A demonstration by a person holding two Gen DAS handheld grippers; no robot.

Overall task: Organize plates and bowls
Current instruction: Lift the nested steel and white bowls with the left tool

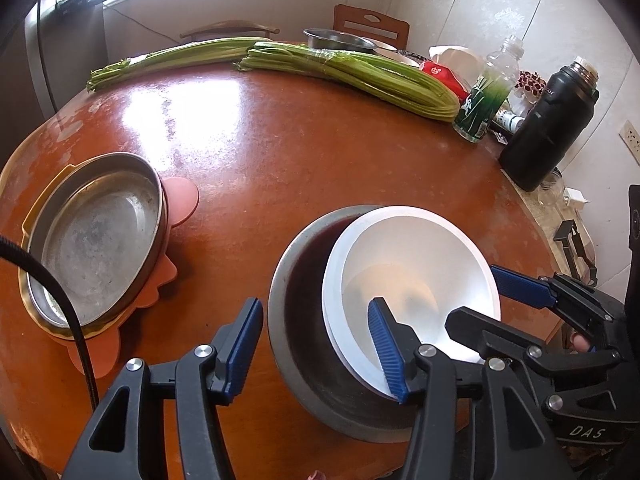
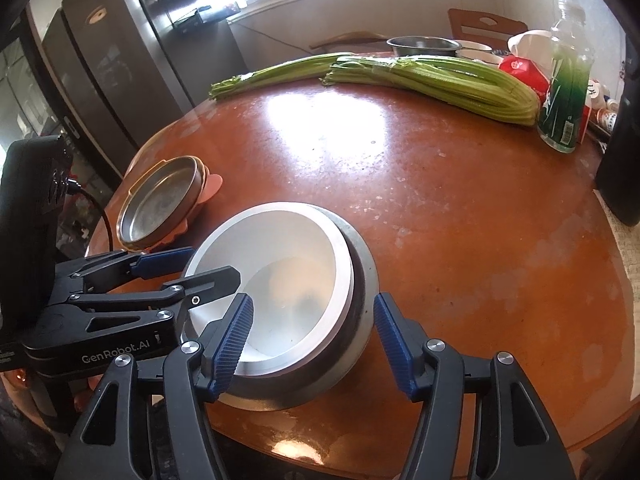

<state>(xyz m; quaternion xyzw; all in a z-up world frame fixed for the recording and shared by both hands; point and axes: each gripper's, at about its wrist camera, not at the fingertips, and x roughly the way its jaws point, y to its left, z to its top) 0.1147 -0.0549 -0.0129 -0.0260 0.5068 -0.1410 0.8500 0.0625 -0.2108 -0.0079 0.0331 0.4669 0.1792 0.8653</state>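
Observation:
A white bowl (image 1: pixel 416 280) sits tilted inside a steel bowl (image 1: pixel 304 320) near the table's front edge; both show in the right wrist view, the white bowl (image 2: pixel 276 280) and the steel bowl (image 2: pixel 362 280). My left gripper (image 1: pixel 316 344) is open, its jaws astride the near-left rims of both bowls. My right gripper (image 2: pixel 314 340) is open, astride the near-right rims. A steel plate (image 1: pixel 96 236) lies on a gold plate and a pink plate (image 1: pixel 184 196) at the left, and shows in the right wrist view (image 2: pixel 160 204).
Celery bunches (image 1: pixel 360 72) lie across the far side of the round brown table (image 1: pixel 300 152). A steel basin (image 1: pixel 336 38), a green-labelled bottle (image 1: pixel 484 96), a black flask (image 1: pixel 548 124) and small items stand at the back right. A fridge (image 2: pixel 108 72) stands left.

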